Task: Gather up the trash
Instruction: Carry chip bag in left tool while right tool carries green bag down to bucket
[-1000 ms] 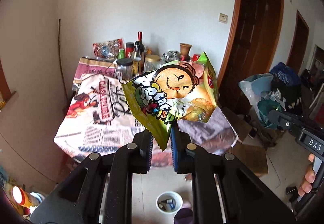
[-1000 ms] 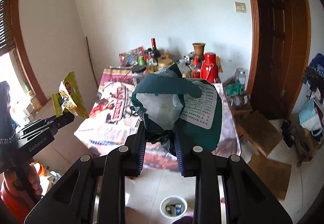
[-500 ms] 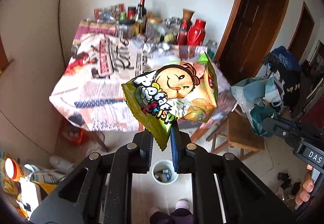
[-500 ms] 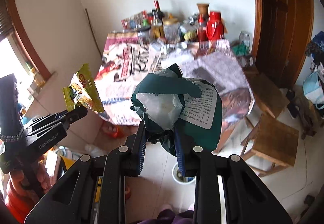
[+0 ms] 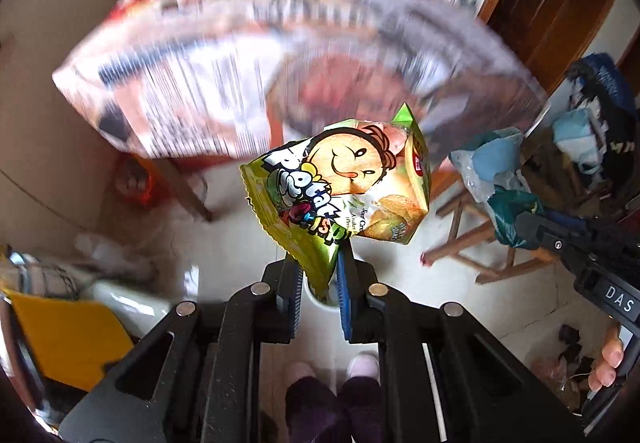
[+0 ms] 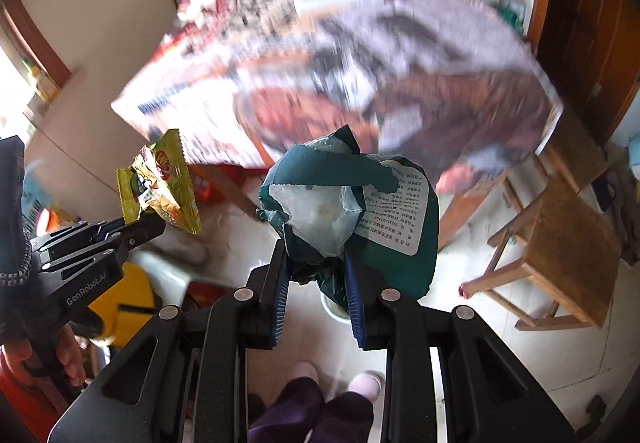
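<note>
Bright daylight, table (image 5: 280,55) motion-blurred, fisheye edges dark and curved

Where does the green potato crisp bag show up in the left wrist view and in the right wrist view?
Left wrist view: green potato crisp bag at centre, pinched by the left hand-held gripper.
Right wrist view: the bag at the left edge, seen side-on, same gripper.
Shared landmark: the white bin on the floor.

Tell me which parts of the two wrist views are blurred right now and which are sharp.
Left wrist view: the table is smeared with motion blur; the chip bag and left gripper are sharp. Right wrist view: same smeared table; the green bag and right gripper are crisp, and the window at far left is blown out.
</note>
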The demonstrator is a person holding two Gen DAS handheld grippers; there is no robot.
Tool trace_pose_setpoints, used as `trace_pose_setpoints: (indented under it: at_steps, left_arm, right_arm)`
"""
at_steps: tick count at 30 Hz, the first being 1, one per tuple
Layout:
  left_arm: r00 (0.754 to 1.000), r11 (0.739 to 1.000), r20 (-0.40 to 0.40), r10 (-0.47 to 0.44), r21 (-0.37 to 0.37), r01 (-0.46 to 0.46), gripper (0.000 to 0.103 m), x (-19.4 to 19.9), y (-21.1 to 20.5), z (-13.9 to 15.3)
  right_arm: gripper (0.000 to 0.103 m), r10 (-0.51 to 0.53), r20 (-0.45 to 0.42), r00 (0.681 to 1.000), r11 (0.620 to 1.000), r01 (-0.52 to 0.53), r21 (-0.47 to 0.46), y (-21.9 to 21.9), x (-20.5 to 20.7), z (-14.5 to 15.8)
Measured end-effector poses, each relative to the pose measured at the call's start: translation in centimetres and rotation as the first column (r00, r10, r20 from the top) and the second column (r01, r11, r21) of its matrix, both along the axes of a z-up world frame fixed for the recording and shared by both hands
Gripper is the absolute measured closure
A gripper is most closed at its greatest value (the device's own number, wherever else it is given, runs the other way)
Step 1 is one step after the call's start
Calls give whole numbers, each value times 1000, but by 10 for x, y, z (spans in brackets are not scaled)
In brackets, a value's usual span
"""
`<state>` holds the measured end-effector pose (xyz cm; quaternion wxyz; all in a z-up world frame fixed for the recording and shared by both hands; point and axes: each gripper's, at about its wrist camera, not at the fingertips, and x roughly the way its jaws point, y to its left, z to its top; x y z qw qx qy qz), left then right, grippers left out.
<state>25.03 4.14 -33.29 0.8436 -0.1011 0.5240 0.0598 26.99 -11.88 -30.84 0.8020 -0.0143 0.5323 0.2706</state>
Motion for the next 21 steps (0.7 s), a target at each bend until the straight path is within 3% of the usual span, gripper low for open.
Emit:
trace_pose_setpoints:
  at_steps: [5, 9, 13, 18, 21]
  left_arm:
    - [993, 1000, -115, 6, -22, -9, 88, 9, -8, -96]
    - [984, 999, -178, 13, -32, -19, 88, 16, -12, -161]
    - [976, 999, -216, 17, -23, -22, 88, 20, -12, -223]
    - [971, 1000, -237, 22, -13, -25, 88, 26, -9, -281]
    - [969, 1000, -245, 9, 12, -6, 88, 33, -6, -311]
  right_arm:
    - [79, 14, -94, 995, 999, -17, -32, -1, 8, -86]
    - [79, 24, -135, 991, 997, -34, -73, 5, 13, -157]
    - [79, 25, -193, 981, 998, -36, -53, 14, 17, -221]
    - [78, 93, -265, 960, 993, -109, -50, 38, 20, -296]
    - [75, 99, -282, 954, 993, -111, -28, 45, 25, -327]
